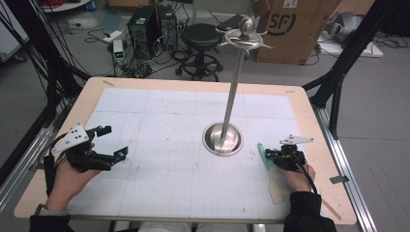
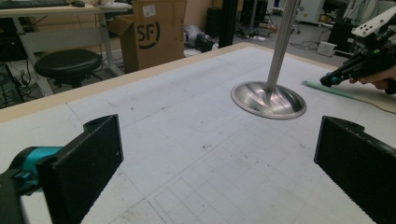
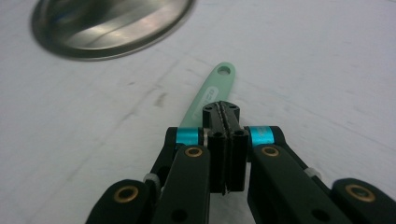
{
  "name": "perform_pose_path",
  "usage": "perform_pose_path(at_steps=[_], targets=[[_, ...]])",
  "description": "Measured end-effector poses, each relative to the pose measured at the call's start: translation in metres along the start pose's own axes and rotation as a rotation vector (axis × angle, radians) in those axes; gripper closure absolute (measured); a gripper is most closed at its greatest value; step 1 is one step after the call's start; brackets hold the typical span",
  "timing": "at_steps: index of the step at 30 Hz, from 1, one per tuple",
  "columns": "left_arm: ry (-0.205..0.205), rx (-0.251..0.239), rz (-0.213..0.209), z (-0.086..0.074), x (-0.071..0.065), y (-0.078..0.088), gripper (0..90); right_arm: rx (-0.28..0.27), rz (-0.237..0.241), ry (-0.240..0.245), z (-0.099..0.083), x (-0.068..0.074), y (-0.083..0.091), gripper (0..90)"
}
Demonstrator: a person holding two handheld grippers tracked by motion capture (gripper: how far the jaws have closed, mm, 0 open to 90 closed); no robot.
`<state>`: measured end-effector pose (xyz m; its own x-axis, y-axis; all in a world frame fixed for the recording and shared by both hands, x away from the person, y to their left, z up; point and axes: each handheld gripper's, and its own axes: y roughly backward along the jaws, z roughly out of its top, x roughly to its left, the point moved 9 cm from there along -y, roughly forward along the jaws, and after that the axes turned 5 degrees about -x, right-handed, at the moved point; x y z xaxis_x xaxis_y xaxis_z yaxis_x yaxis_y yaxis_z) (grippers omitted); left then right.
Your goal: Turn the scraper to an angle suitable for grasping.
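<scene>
The thin, light green spatula [image 3: 211,91] beside the metal stand [image 1: 223,139] is clamped at its handle by the right gripper [image 3: 226,112].

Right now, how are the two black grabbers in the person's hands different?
The left gripper has its jaws spread wide apart with nothing between them, while the right gripper has its jaws pressed shut together. The left gripper sits over bare table, far from the metal stand; the right gripper hovers right over the green spatula, beside the stand's base. Both are black with blue bits and carry a grey plate on top.
</scene>
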<state>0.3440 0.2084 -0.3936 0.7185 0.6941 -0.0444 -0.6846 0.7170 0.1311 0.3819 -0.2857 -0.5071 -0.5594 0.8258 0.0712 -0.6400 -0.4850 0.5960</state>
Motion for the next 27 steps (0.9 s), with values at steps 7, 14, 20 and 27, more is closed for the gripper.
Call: perform_pose_path(at_steps=[7, 14, 20, 27], targets=[[-0.001, -0.004, 0.000, 0.001, 0.001, 0.000, 1.7, 0.042, 0.119, 0.101, 0.002, 0.032, -0.006, 90.0], [-0.006, -0.006, -0.006, 0.003, 0.000, -0.003, 1.7, 0.055, 0.224, 0.155, 0.001, 0.054, -0.007, 90.0], [-0.004, -0.004, -0.010, 0.002, -0.001, -0.004, 1.7, 0.068, 0.299, 0.202, 0.001, 0.072, -0.008, 90.0], [-0.007, -0.003, -0.014, 0.003, -0.002, -0.006, 1.7, 0.094, 0.365, 0.254, 0.001, 0.096, -0.010, 90.0]])
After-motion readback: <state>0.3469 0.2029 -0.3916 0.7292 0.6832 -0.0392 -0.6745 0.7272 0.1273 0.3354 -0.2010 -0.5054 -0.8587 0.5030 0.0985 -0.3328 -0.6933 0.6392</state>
